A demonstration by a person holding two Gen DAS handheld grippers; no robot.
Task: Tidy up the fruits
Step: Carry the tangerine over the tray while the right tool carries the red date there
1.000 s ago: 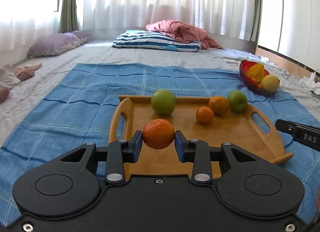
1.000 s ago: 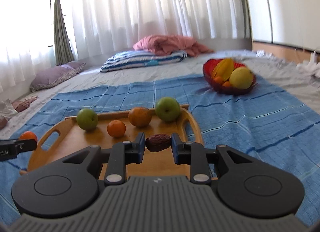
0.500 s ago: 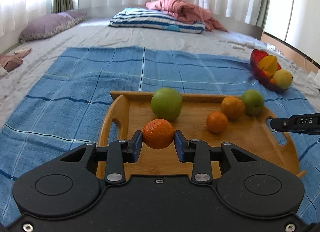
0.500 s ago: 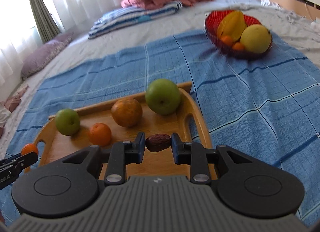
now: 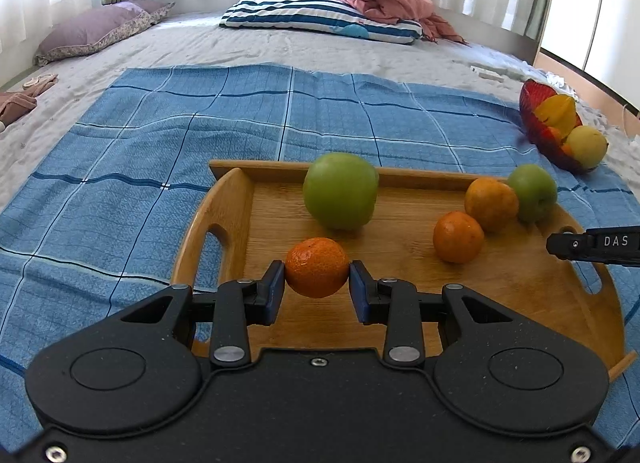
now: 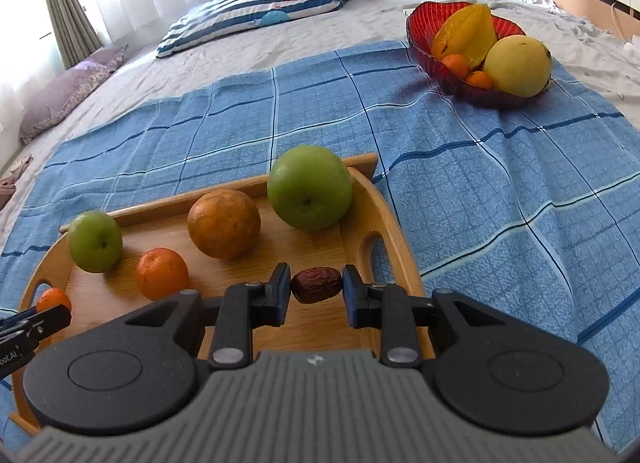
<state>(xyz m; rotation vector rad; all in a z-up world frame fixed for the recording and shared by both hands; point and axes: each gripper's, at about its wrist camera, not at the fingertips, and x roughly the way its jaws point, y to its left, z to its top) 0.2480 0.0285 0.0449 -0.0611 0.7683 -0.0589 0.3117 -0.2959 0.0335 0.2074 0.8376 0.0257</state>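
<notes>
The wooden tray's point(image 5: 400, 263) near half lies bare; left gripper point(image 5: 317, 286) fingers clamp a dimpled tangerine point(image 5: 317, 267), right gripper point(image 6: 312, 294) fingers a wrinkled brown date point(image 6: 316, 284).

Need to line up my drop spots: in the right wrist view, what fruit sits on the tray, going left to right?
small green apple → small orange → large dull orange → big green apple, all on the wooden tray.

I see a smooth, matt wooden tray point(image 5: 520, 287) on woven blue checked cloth point(image 5: 160, 151); beyond it, a glossy ribbed red glass bowl point(image 6: 424, 35); wrinkled brown date point(image 6: 316, 285).
</notes>
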